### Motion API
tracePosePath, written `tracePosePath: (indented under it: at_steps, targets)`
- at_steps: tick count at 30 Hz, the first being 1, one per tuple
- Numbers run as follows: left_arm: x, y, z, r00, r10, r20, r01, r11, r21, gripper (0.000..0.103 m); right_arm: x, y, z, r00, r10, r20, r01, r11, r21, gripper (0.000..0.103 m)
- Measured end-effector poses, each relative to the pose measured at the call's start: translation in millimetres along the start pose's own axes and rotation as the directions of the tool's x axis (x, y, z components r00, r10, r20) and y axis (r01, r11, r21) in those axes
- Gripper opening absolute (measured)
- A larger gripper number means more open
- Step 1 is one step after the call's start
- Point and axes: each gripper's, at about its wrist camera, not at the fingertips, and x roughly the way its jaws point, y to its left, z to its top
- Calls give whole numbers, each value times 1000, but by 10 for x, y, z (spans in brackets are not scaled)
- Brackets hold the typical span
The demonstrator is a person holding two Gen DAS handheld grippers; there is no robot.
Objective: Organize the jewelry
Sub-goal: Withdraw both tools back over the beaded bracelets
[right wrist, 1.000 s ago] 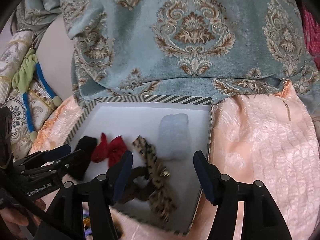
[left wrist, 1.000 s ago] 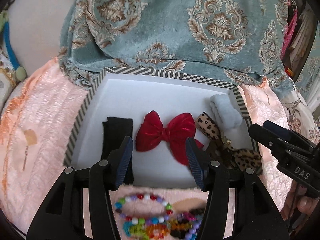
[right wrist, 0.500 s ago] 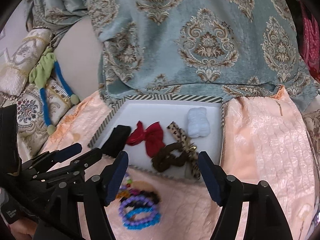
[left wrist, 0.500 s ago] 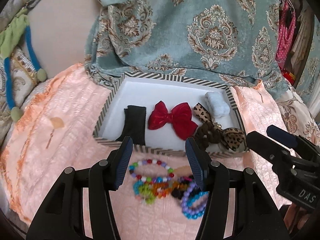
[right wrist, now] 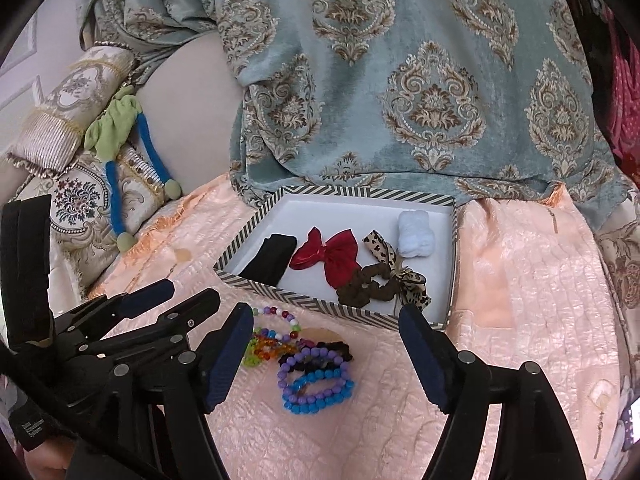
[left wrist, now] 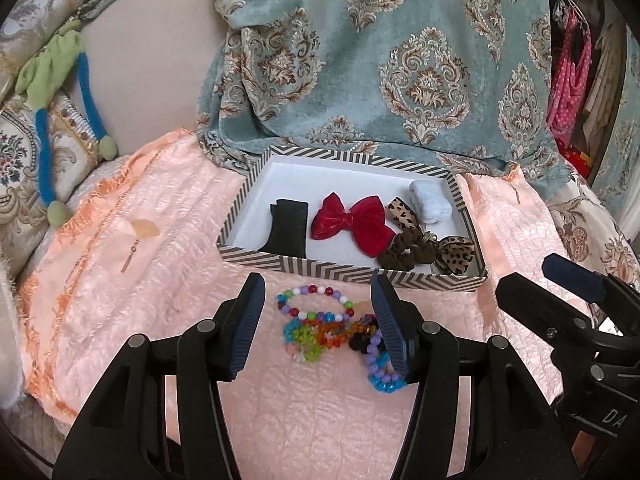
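Note:
A striped-rim box with a white floor holds a black band, a red bow, a brown scrunchie with a leopard bow and a pale blue scrunchie. Several beaded bracelets lie in a heap on the peach cloth just in front of the box. My left gripper is open and empty above the heap. My right gripper is open and empty, to the right of the left one.
The peach quilted cloth covers the seat. A teal patterned throw hangs behind the box. Embroidered cushions and a green and blue soft toy lie at the left. Clothes hang at the far right.
Both grippers have pulled back and up from over the box. The bracelet heap and more of the cloth have come into view. Both stay open and empty.

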Motion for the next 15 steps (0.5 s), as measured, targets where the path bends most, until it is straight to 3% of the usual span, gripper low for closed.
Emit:
tracePosePath:
  at_steps: [15]
  targets:
    - [-251, 4, -97, 999, 25, 35, -25, 1000, 3, 55, -238, 17, -88, 1000, -3, 16, 3, 1000, 1, 74]
